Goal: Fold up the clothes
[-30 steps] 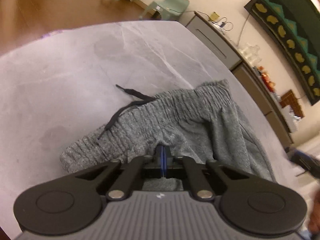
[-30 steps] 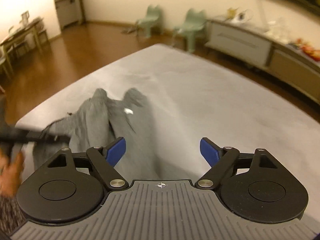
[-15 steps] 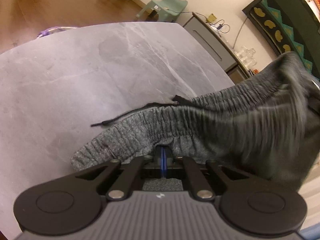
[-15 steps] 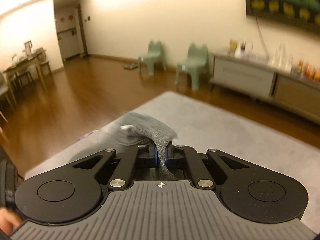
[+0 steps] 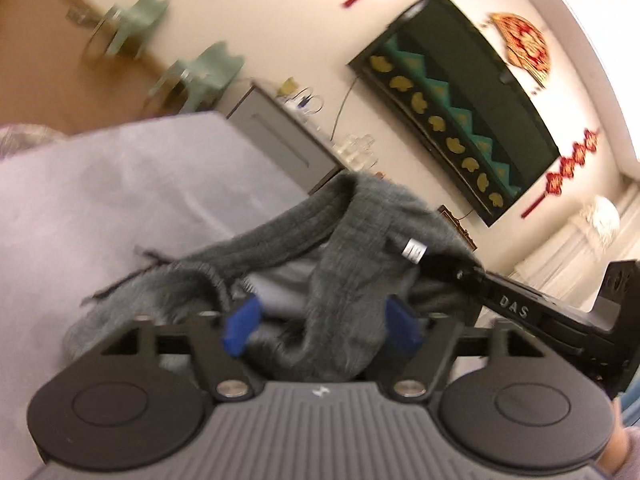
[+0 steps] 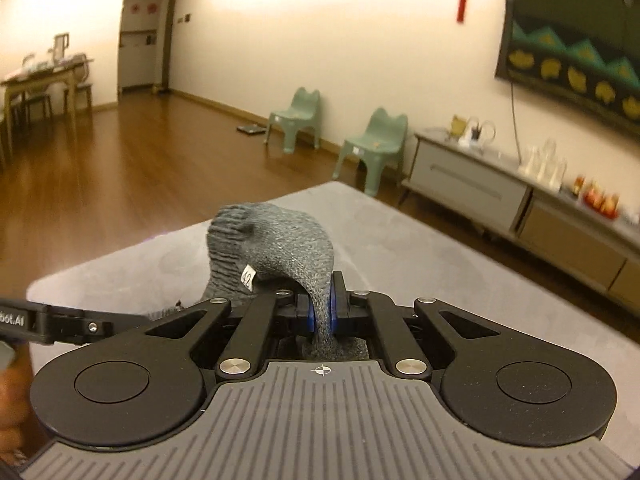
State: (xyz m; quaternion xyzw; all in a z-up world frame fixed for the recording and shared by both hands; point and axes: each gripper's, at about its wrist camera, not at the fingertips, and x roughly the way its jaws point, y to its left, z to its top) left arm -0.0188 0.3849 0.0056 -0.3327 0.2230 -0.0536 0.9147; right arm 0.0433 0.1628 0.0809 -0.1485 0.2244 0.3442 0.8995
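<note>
Above the grey desk (image 6: 420, 240), the grey sweatpants (image 6: 280, 240) hang lifted, their ribbed waistband bunched. At the right tool (image 6: 322, 312), blue pads press together on a fold of this cloth beside a white size tag (image 6: 248, 279). Across the left tool (image 5: 320, 320), spread wide, the sweatpants drape loosely between the blue fingers (image 5: 240, 324).

Shorts (image 6: 280, 244) above table (image 6: 440, 264), cabinet (image 6: 472, 188) behind.

Heathered grey shorts (image 6: 280, 240), blue-padded black tongs (image 6: 322, 312)
</note>
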